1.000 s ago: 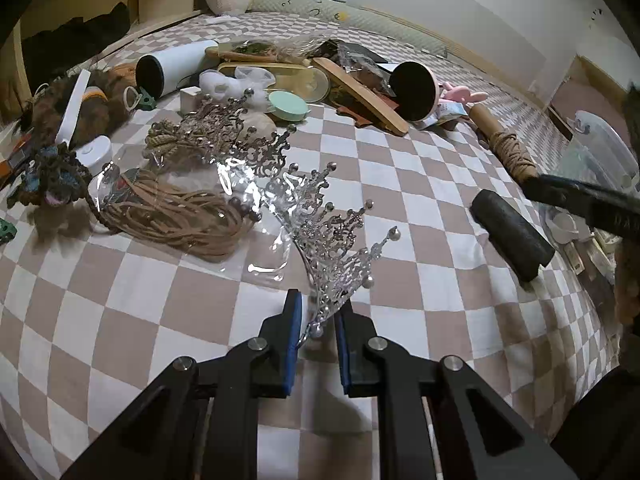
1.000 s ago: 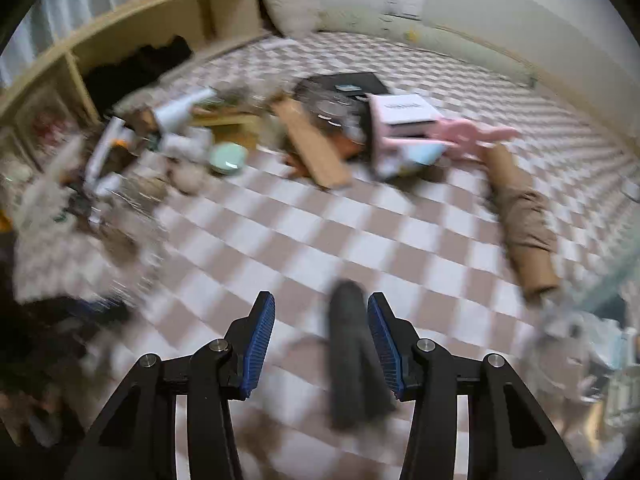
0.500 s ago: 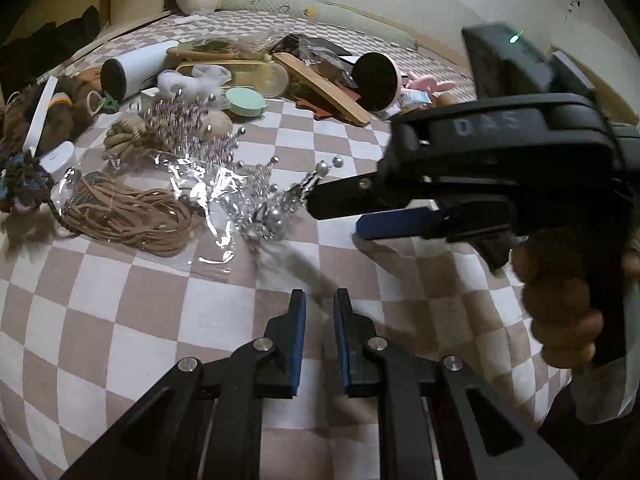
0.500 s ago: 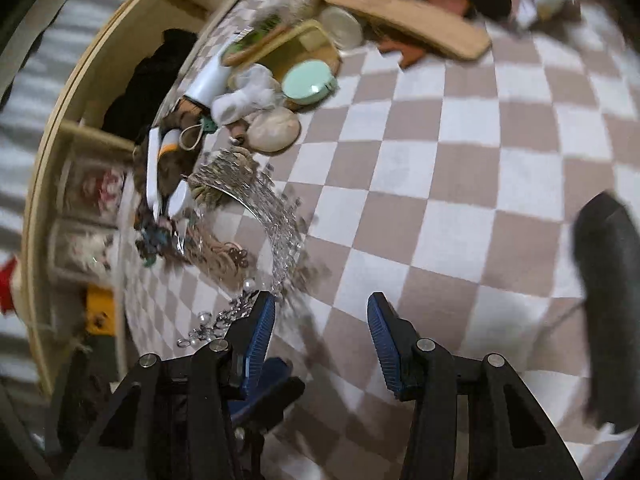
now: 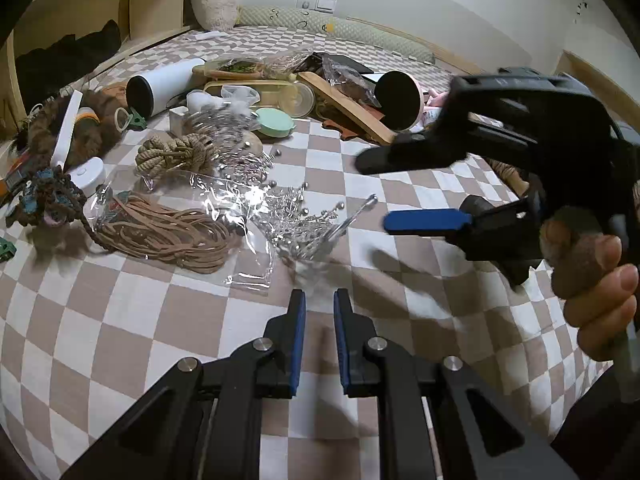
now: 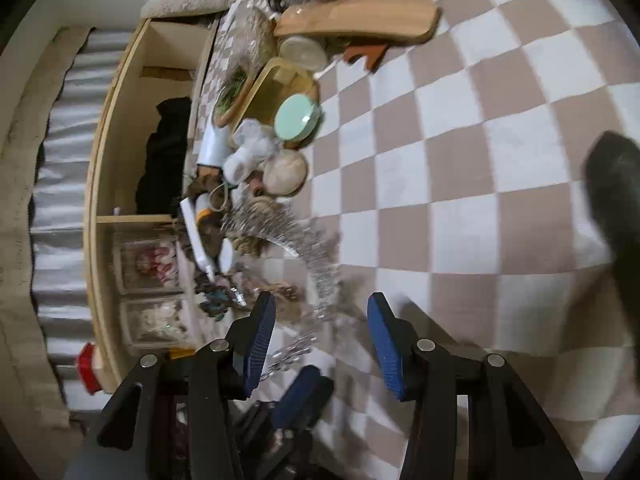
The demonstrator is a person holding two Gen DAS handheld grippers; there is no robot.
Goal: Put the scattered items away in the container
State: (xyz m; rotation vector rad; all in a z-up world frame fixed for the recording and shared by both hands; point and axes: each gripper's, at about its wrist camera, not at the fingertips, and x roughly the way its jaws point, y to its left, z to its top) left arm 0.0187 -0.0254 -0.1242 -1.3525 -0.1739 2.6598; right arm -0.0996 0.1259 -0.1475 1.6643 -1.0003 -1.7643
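A silver tiara lies on the checked bedspread, just ahead of my left gripper. That gripper's blue pads stand almost together with nothing between them. A hand holds my right gripper rolled onto its side; it reaches in from the right, open, with its tips close to the tiara. In the right wrist view the right gripper is open and the blurred tiara sits just beyond its pads. A second tiara rests by the rope knot. No container is in view.
A bagged brown cord bundle, rope knot, mint round case, white cylinder, wooden board and black round mirror crowd the far side. A black roll lies to the right. Wooden shelving borders the bed.
The tiara, earlier between my left gripper's pads, now lies on the bedspread ahead of them. My right gripper left the black roll, rolled onto its side and swung in toward the tiara.
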